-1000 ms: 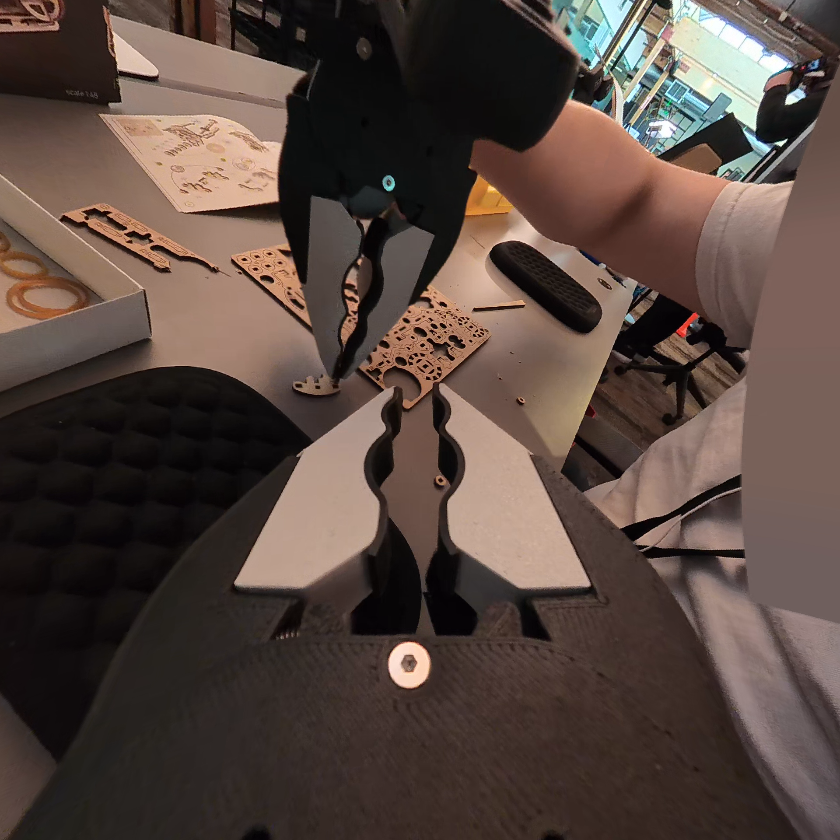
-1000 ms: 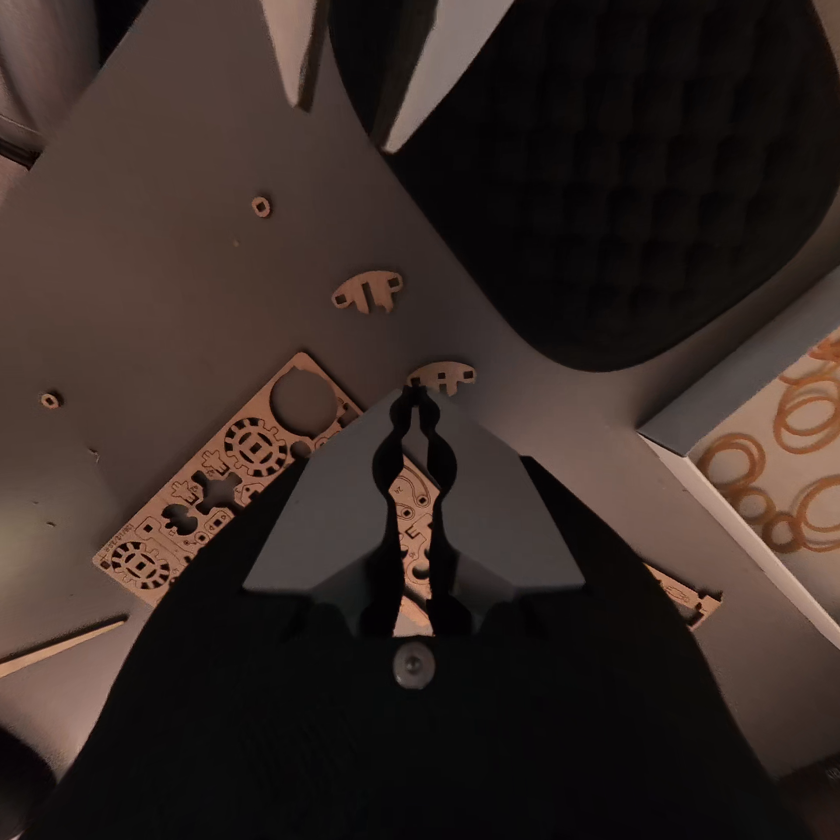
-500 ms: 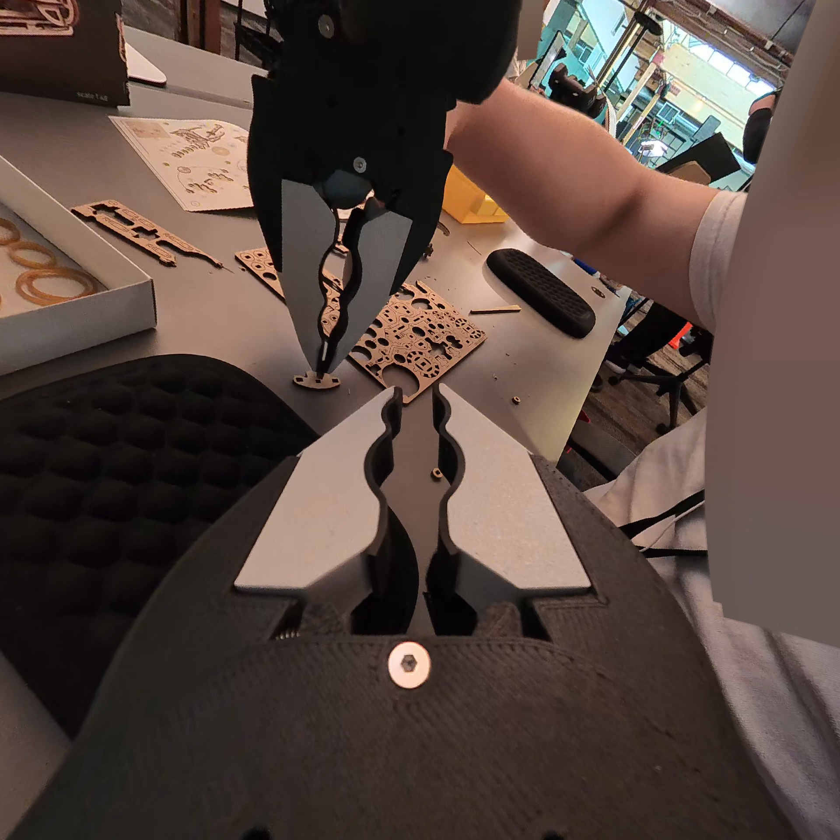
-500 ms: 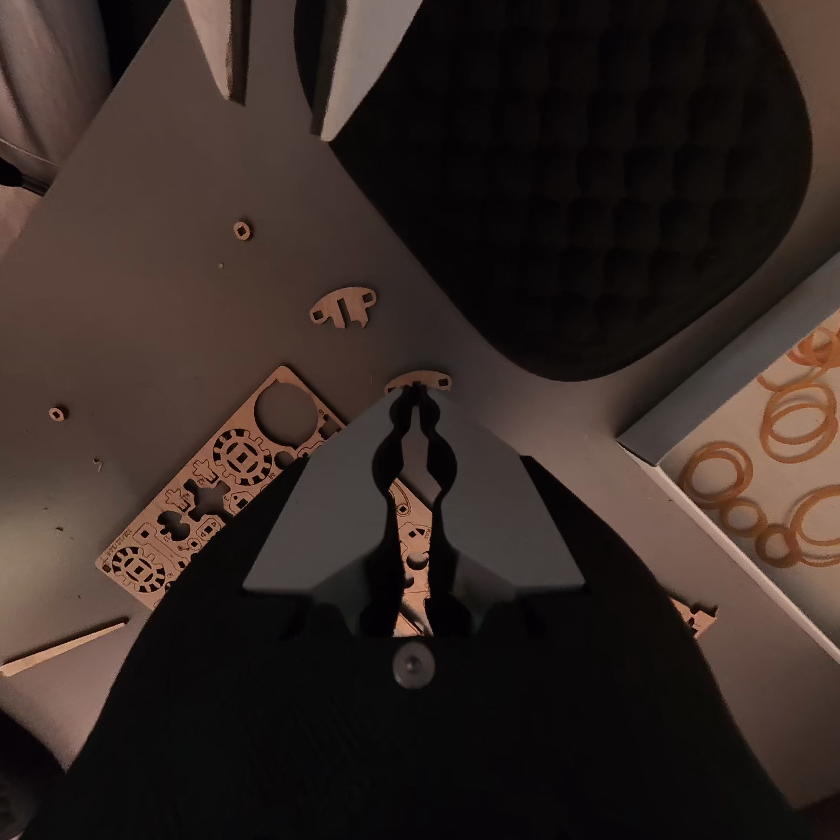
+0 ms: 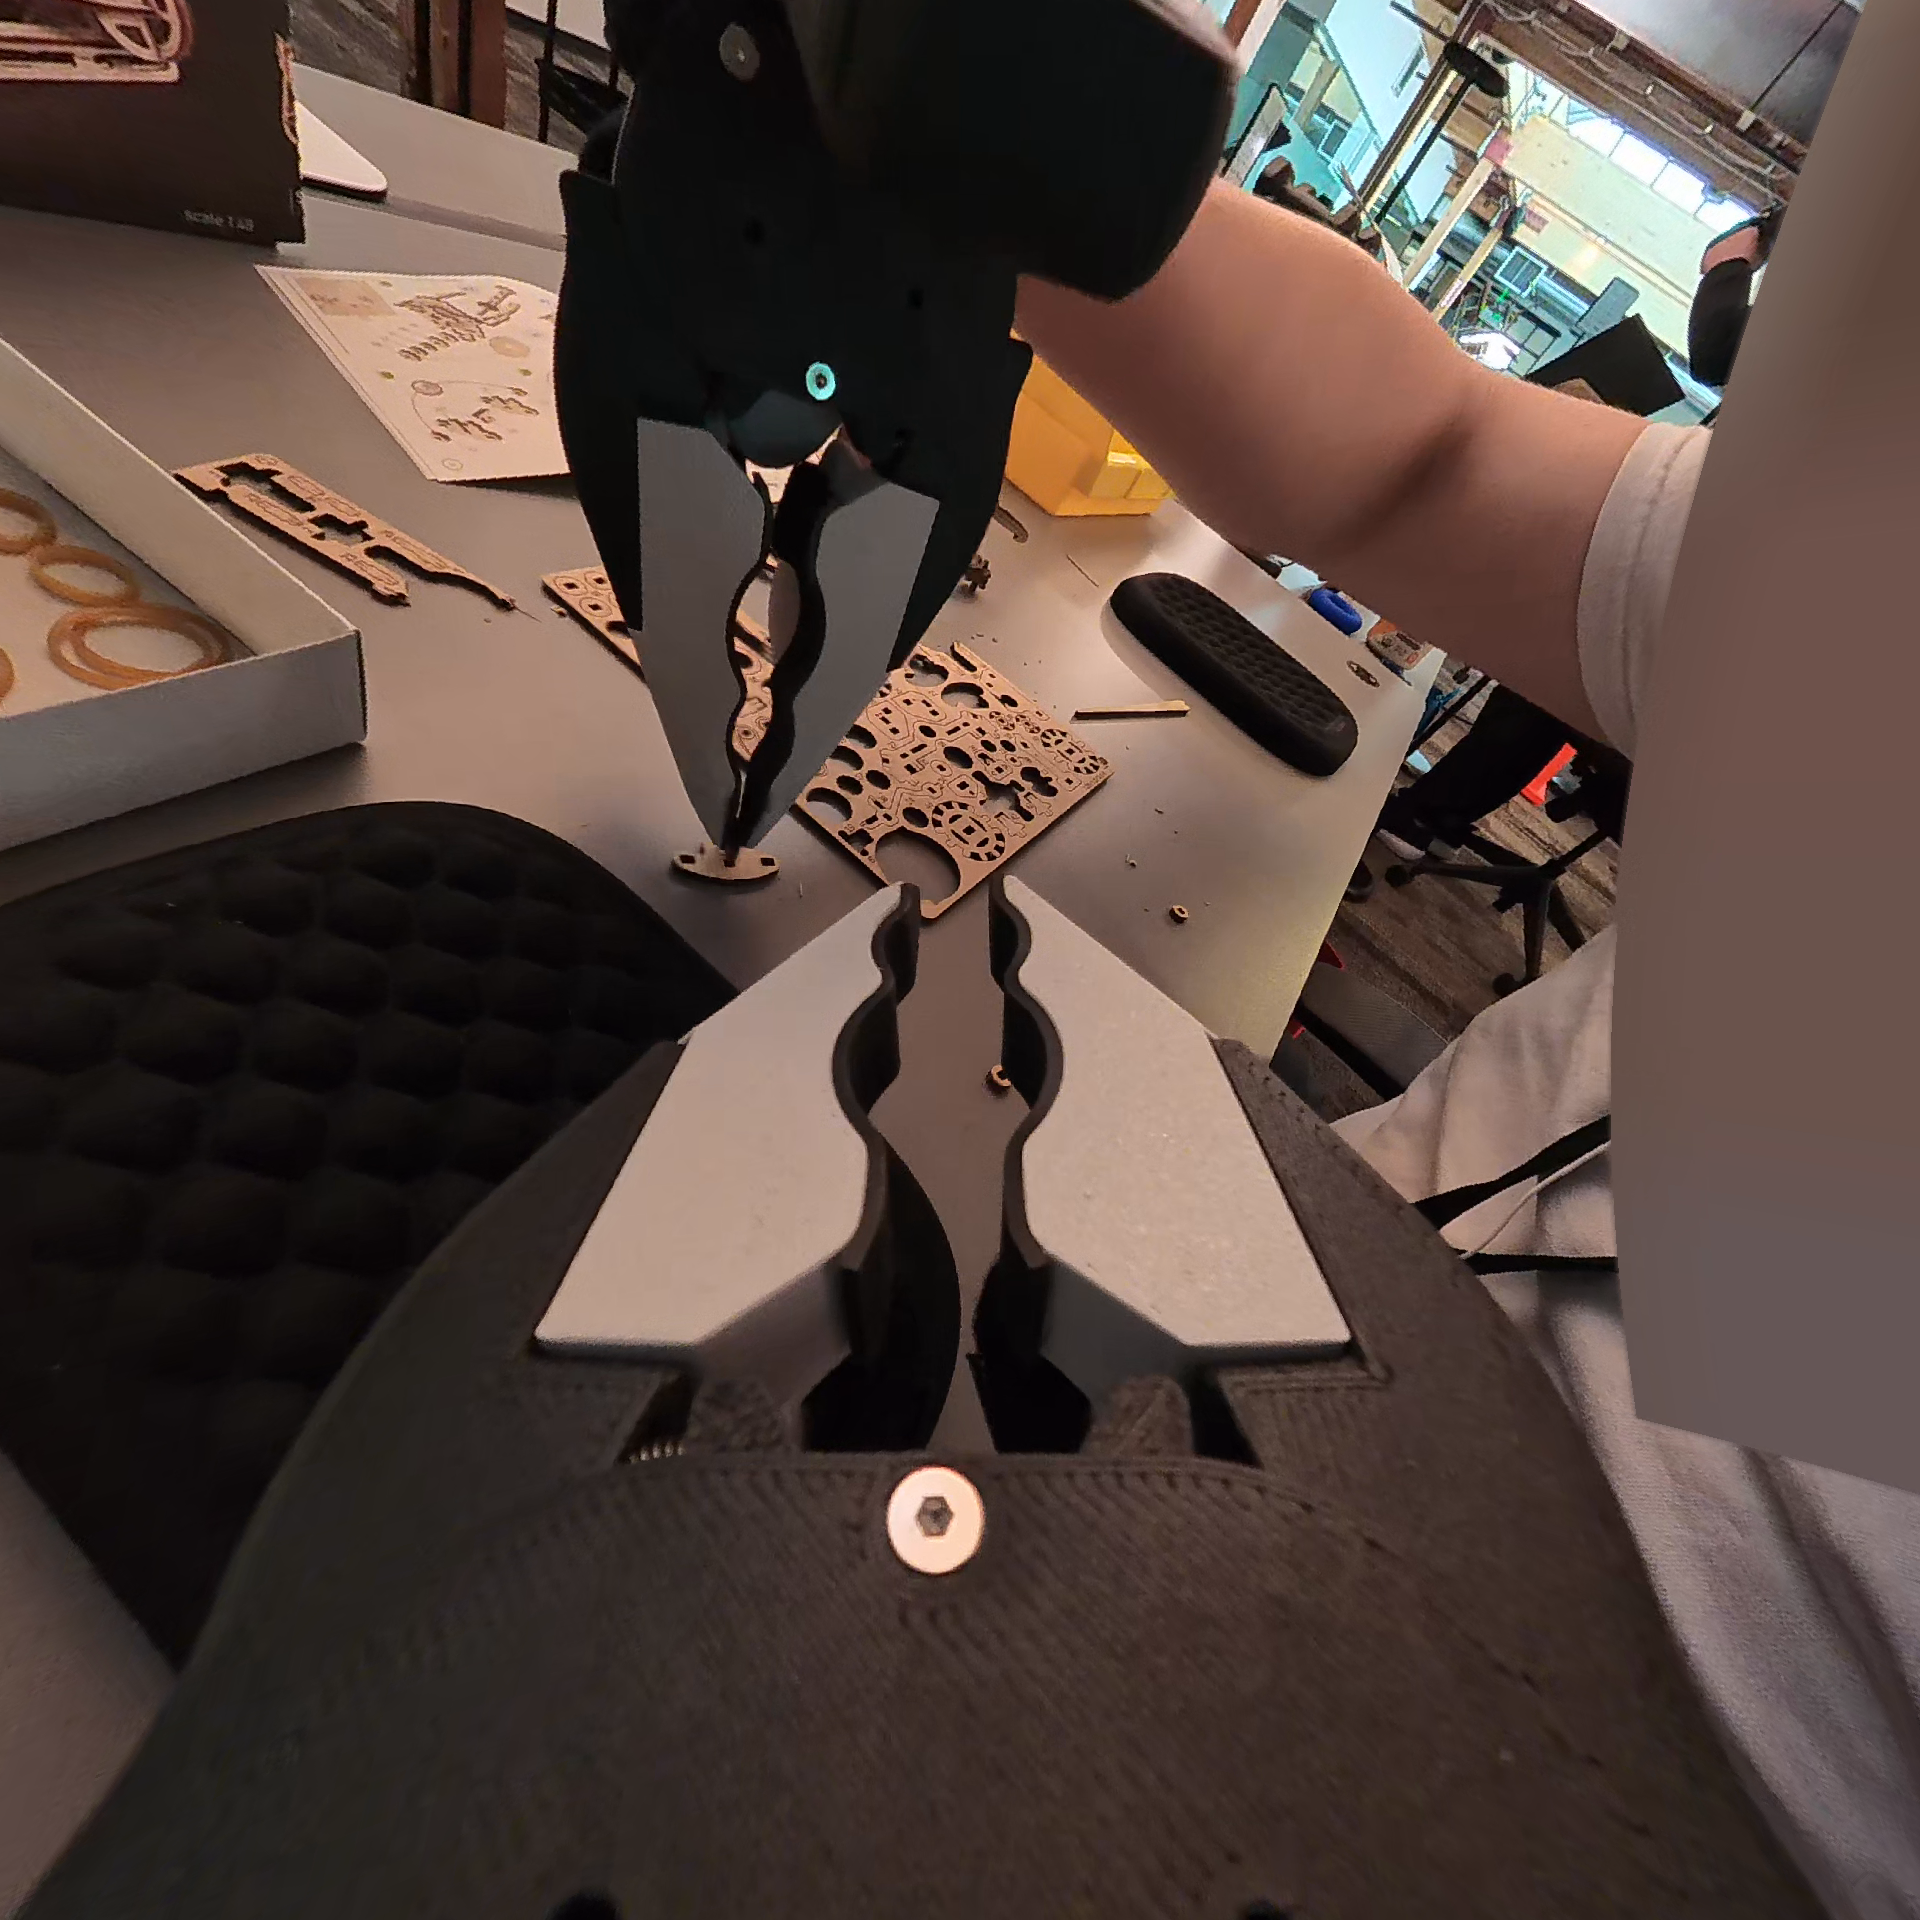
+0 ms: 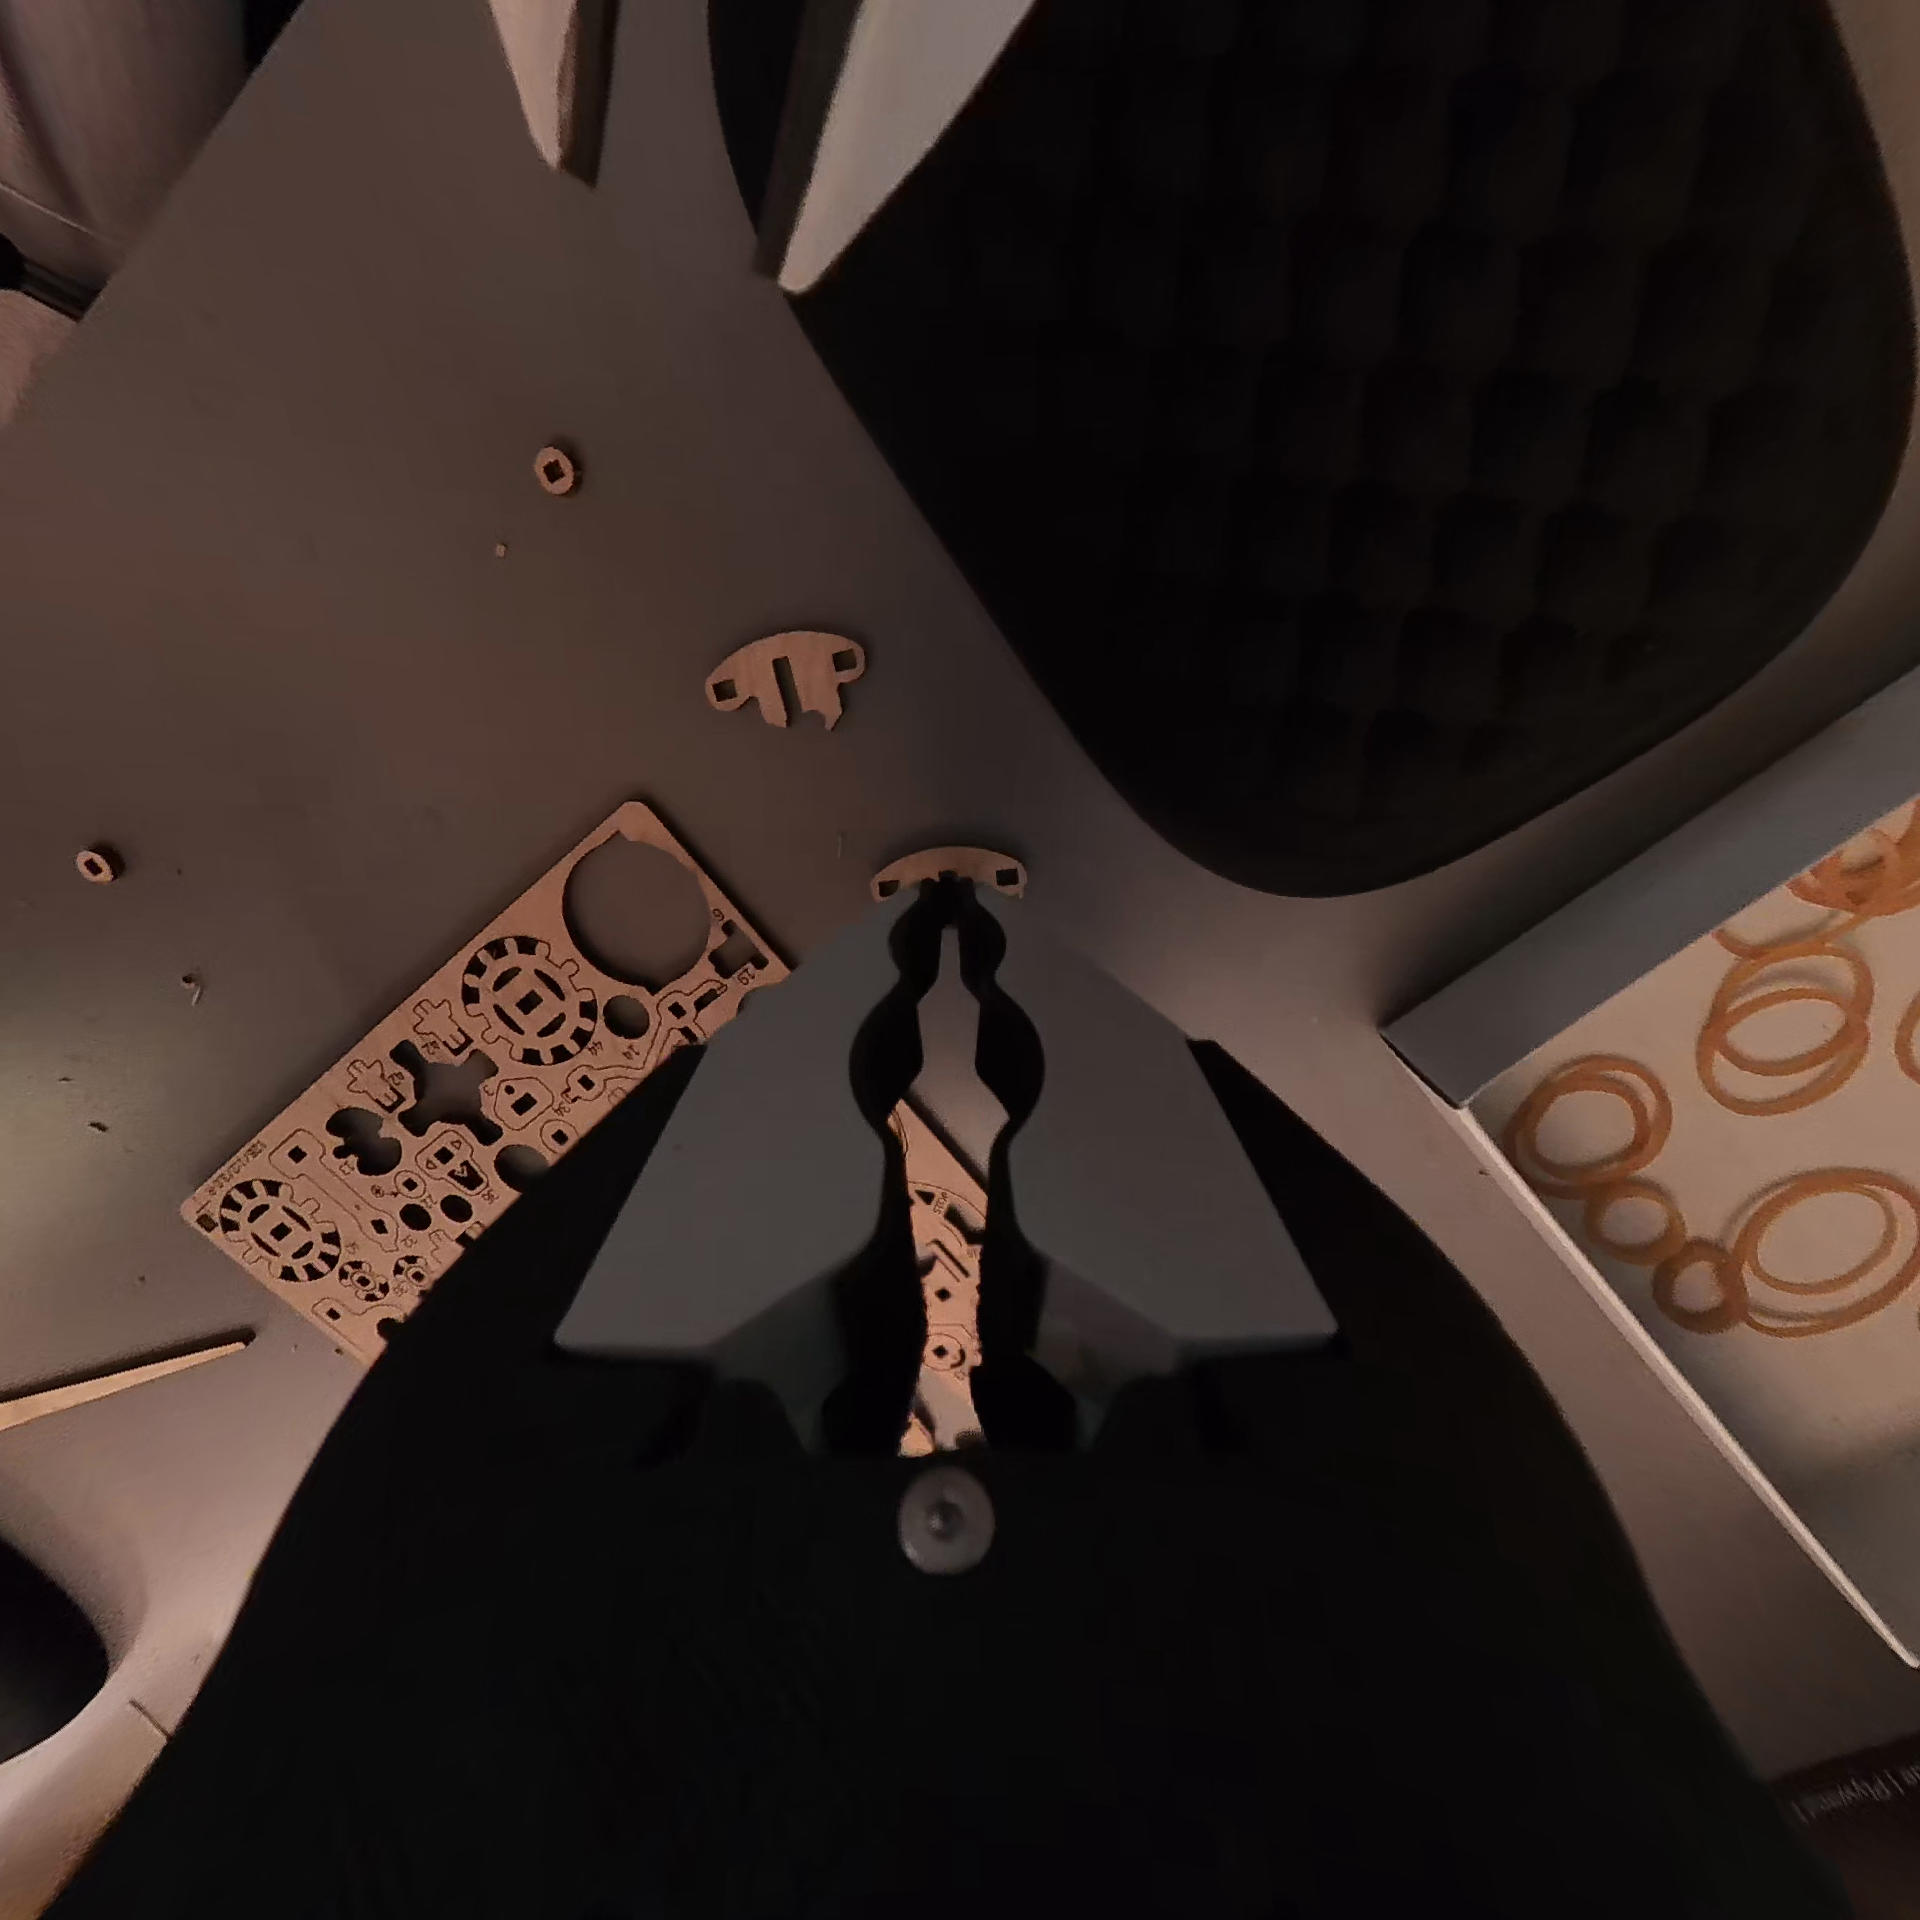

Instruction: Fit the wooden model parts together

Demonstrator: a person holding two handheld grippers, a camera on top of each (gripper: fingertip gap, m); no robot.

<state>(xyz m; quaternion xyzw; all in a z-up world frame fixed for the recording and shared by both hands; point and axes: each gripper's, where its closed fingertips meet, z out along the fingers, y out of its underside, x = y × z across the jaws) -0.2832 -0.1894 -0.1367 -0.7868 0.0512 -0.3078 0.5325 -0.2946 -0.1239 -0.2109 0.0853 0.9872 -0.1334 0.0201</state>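
Beside the black mat, right gripper jaws pinched on wooden piece; second piece right-view-only; left gripper jaws parted, empty

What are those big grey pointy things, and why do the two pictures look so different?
They are pinching tools, and a person holds one in each hand. Each has a camera looking along its two grey fingers, so each picture comes from one tool.

The left tool hangs open and empty above the grey table. Its picture also shows the other tool from the front.

The right tool points straight down. Its tips are nearly shut, pressing on a small half-round wooden piece lying flat on the table. Whether it really grips the piece is unclear.

A matching piece lies nearby, beside a wooden sheet with shapes punched out. There is also a black bumpy mat and a white box of rubber bands.
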